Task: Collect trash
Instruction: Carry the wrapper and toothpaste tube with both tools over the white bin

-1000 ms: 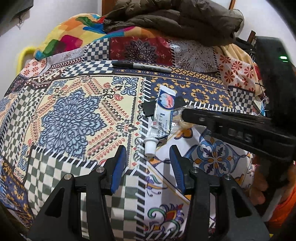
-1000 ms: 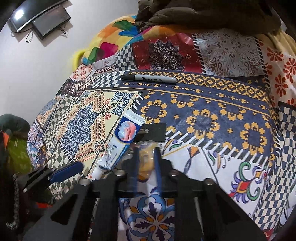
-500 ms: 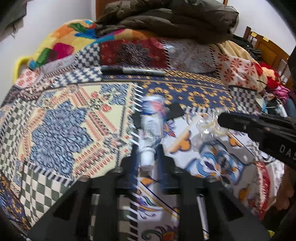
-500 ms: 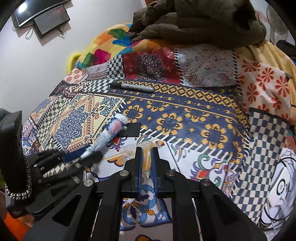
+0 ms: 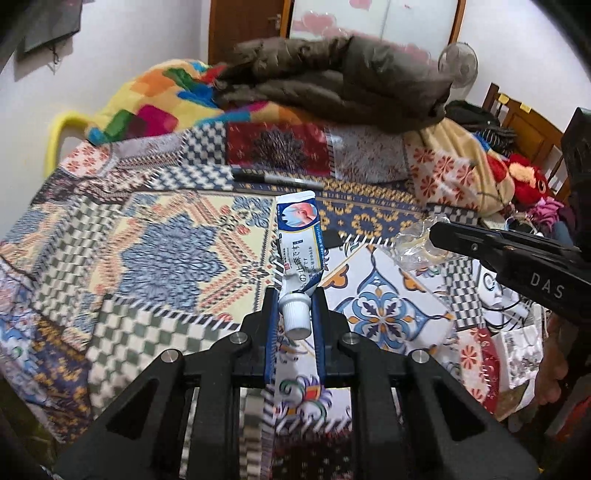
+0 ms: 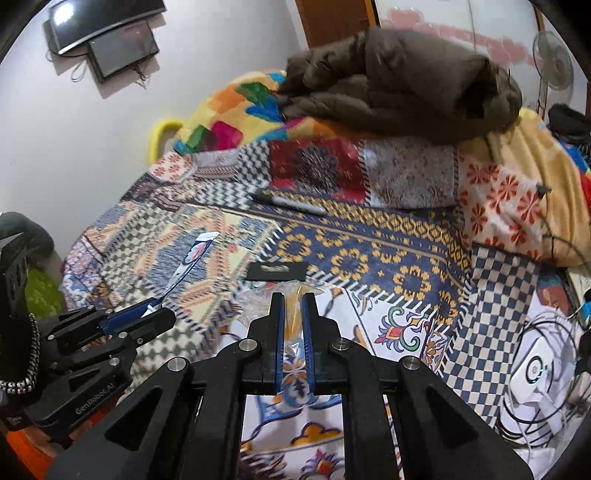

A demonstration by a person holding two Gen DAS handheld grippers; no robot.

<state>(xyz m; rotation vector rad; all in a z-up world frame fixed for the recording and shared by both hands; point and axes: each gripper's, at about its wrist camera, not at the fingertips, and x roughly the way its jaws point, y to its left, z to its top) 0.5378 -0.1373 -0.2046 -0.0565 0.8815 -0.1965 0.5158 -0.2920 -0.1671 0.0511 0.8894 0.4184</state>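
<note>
Your left gripper squeezes the cap end of the tube. Your right gripper pinches the clear wrapper tight.

Pale wall at far left, two dark screens mounted on it, wooden door at the far side, standing fan far right, bed under patchwork quilt, wooden chair at right.
</note>
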